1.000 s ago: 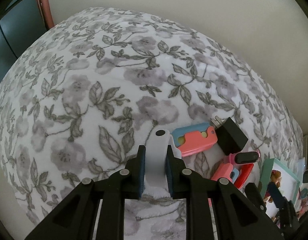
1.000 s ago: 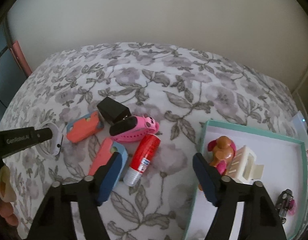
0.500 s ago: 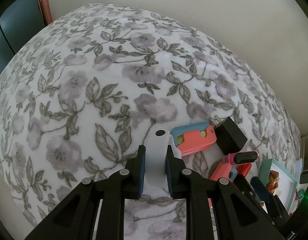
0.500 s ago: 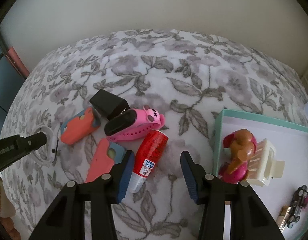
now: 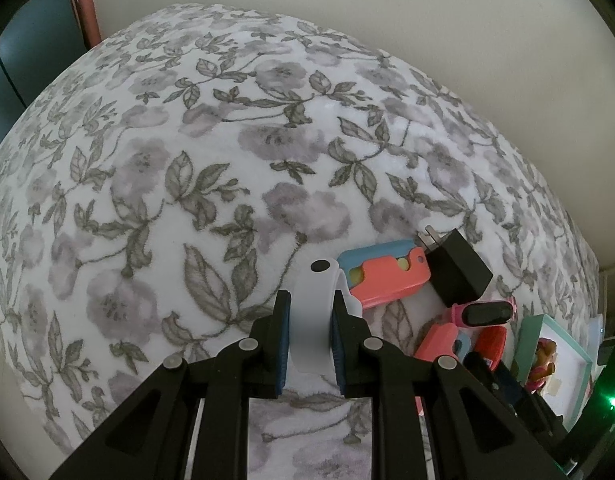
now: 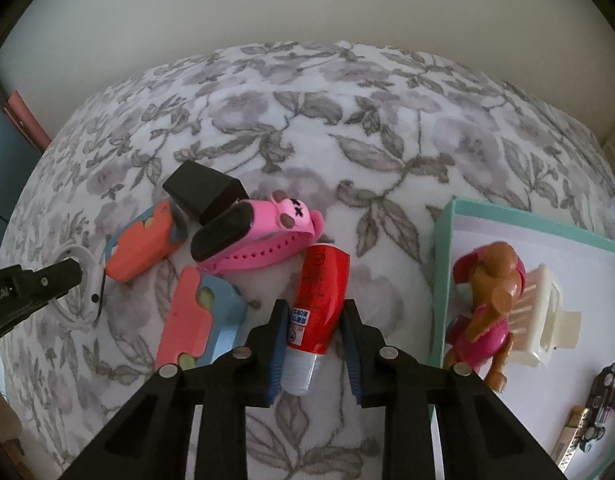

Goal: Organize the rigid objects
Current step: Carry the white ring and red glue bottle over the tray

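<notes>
Floral bedding [image 6: 387, 128] carries a heap of a black charger [image 6: 205, 194], pink watch [image 6: 259, 232] and two coral cases, with a teal tray [image 6: 441, 280] of toys to the right. Left gripper [image 5: 309, 312] is clamped on a white band [image 5: 313, 320] beside the heap. Right gripper [image 6: 313, 316] has just been closing, and its pads now squeeze the lower end of a red tube [image 6: 319, 292] lying on the bedding between the heap and the tray.

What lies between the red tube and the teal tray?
Nothing: in the right wrist view only bare floral cloth separates the red tube, which sits between the right gripper's fingers, from the teal tray.
</notes>
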Available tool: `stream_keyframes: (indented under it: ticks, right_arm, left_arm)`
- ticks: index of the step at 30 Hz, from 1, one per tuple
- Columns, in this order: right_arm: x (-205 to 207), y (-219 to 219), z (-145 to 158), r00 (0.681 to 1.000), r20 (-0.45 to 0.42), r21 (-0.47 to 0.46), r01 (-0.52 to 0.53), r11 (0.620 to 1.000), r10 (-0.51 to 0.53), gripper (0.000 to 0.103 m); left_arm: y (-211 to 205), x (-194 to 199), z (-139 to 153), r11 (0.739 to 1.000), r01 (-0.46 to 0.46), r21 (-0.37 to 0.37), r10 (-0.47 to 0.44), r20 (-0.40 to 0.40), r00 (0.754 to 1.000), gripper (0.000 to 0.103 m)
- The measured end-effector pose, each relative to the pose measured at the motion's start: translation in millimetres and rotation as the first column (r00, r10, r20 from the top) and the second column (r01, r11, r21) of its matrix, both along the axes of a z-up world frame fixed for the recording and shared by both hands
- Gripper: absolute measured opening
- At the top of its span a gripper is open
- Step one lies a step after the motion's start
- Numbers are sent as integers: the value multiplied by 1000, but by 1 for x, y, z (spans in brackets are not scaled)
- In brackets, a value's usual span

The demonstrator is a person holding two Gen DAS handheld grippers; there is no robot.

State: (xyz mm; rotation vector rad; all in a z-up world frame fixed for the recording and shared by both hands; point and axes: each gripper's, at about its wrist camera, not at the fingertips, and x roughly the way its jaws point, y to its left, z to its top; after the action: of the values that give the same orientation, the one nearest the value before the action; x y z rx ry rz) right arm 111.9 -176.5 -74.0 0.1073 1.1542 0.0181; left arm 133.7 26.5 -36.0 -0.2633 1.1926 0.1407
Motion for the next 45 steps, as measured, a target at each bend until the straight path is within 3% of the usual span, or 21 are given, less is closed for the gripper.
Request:
stream_keyframes:
  ticks: [6, 15, 29, 36, 45]
  right_arm:
    - [-12, -8, 9, 1000, 2, 20, 15, 1000, -15, 27]
    - [-36, -24, 42, 996, 62, 59, 57, 997, -61, 27]
    - [-68, -59, 65, 984, 82, 59, 151, 987, -155, 27]
    - [-80, -88, 66, 971, 62, 8, 229, 973, -229, 27]
    - [-98, -135, 63, 943, 37, -42, 333, 942, -332, 27]
  left_arm:
    - [-4, -2, 10, 1000, 15, 16, -15, 25, 1000, 19]
    - [-11, -11, 46, 999, 37, 27, -40, 123, 992, 19]
    - [-56, -35, 86, 988, 152, 14, -151, 227, 962, 19]
    - [-100, -47, 92, 965, 260, 29, -259, 236, 937, 19]
    - [-163, -63, 77, 911, 412, 5, -405, 194, 893, 19]
